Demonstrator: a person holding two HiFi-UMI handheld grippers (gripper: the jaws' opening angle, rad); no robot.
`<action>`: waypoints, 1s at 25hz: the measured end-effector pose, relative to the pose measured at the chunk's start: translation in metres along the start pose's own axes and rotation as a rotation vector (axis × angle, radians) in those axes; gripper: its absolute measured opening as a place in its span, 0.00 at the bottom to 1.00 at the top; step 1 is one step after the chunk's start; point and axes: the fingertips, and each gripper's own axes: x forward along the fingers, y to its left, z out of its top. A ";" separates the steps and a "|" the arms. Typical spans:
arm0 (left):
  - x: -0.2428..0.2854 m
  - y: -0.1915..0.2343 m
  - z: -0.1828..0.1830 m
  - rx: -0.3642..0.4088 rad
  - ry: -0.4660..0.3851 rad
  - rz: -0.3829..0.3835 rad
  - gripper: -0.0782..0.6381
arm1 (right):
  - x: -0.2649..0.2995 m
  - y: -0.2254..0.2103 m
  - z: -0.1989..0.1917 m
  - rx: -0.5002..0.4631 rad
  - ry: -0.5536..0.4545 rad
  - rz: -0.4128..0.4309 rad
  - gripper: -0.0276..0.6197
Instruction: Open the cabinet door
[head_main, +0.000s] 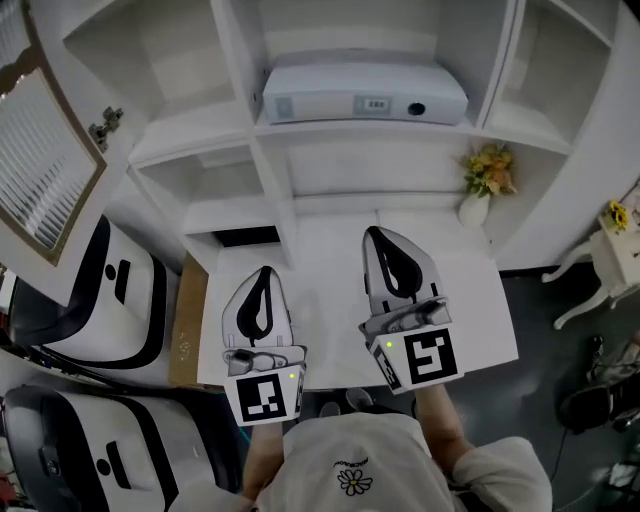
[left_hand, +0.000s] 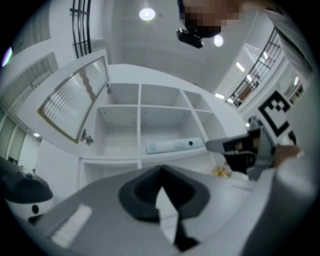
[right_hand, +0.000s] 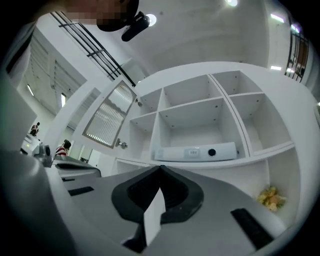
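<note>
The cabinet door (head_main: 42, 170), a slatted panel in a wooden frame, stands swung wide open at the left of the white shelf cabinet (head_main: 270, 170); its metal handle (head_main: 105, 125) shows on the edge. The door also appears in the left gripper view (left_hand: 75, 102) and the right gripper view (right_hand: 109, 116). My left gripper (head_main: 263, 272) and right gripper (head_main: 376, 234) hover side by side over the white tabletop (head_main: 480, 300), well short of the cabinet and pointing at it. Both are shut with nothing between their jaws, as seen at the left gripper (left_hand: 161, 169) and the right gripper (right_hand: 161, 167).
A long white device (head_main: 365, 95) lies on a middle shelf. A vase of yellow flowers (head_main: 485, 180) stands at the table's back right. White machines with black trim (head_main: 110, 290) and a cardboard box (head_main: 187, 320) are at the left, a small white side table (head_main: 610, 250) at the right.
</note>
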 end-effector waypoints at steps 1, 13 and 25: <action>0.001 -0.004 -0.001 0.000 -0.001 -0.010 0.12 | -0.006 -0.003 -0.010 0.006 0.017 -0.016 0.04; 0.016 -0.032 -0.026 -0.011 0.033 -0.094 0.12 | -0.041 -0.009 -0.076 0.031 0.157 -0.095 0.04; 0.018 -0.042 -0.034 -0.026 0.047 -0.122 0.12 | -0.048 -0.007 -0.083 0.041 0.184 -0.095 0.04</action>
